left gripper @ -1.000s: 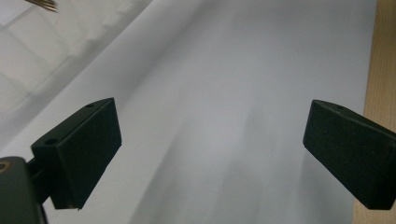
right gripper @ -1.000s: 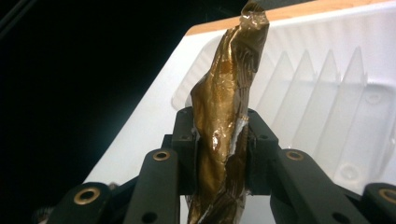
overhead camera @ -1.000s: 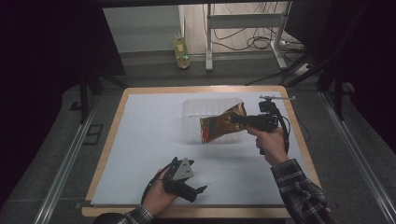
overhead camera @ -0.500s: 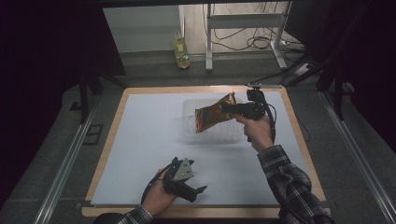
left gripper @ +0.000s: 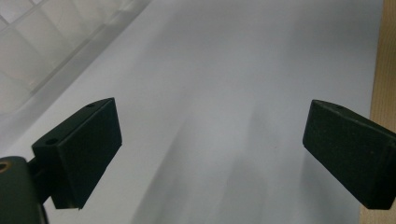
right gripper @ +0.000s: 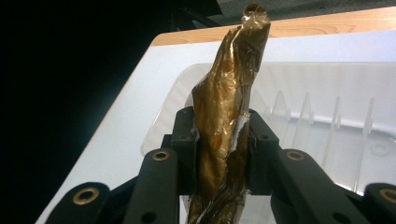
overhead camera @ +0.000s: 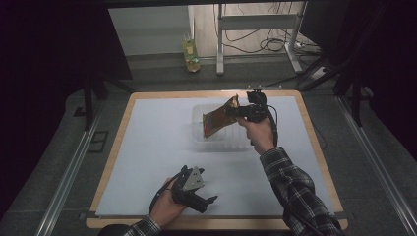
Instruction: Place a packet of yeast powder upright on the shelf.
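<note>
White bench [overhead camera: 147, 147]: right gripper [overhead camera: 239, 112], clamped on the snack bag [overhead camera: 219, 119], has carried it leftward over the clear tray [overhead camera: 199, 129] at twelve o'clock; left gripper [overhead camera: 209, 200] rests apart.

The snack bag [right gripper: 224, 135] is crinkled foil, glossy gold with red print on its face, and it catches the light along its creases. The tray [overhead camera: 231, 142] is clear, thin, glossy plastic with moulded ribs. The table [overhead camera: 314, 142] has a pale wooden rim, smooth and matt, and a white matt sheet [overhead camera: 157, 147], like paper, covers its top. The right gripper [right gripper: 219, 154] is matt black plastic with brass-coloured rivets. The left gripper [left gripper: 210, 154] has matt black pads [left gripper: 348, 149] with a fine grainy texture. The sleeve [overhead camera: 295, 191] is soft checked cloth.
</note>
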The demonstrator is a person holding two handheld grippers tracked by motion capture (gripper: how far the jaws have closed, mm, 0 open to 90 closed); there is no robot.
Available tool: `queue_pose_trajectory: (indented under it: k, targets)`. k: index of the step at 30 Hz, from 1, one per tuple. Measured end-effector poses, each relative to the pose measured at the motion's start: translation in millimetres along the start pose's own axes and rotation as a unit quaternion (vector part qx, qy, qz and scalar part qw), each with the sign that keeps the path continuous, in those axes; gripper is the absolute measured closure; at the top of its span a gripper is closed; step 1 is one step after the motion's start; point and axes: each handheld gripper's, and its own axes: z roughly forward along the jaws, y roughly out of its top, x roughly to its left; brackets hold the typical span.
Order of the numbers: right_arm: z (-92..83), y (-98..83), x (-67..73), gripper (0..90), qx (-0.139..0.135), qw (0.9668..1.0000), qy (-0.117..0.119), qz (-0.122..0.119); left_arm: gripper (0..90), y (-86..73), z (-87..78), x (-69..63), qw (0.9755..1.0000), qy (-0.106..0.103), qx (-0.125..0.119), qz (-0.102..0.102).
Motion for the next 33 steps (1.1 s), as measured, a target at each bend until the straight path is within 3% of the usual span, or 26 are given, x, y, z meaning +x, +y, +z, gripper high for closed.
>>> queue_pose_trajectory:
  k: [11,23,33]
  targets:
    - [15.6,5.4,12.5,69.3,0.006,0.9997,-0.013,-0.022,4.5,0.4,-0.9,0.0,1.0,-0.001,-0.004,-0.001]
    - [31.6,8.7,10.8,68.2,-0.007,1.0,0.002,-0.001,4.5,0.5,-1.1,0.0,1.0,-0.003,-0.006,-0.004]
    - [44.7,9.3,16.3,67.1,-0.01,0.9999,0.007,-0.004,4.4,0.4,-1.2,0.1,1.0,-0.004,-0.007,-0.004]
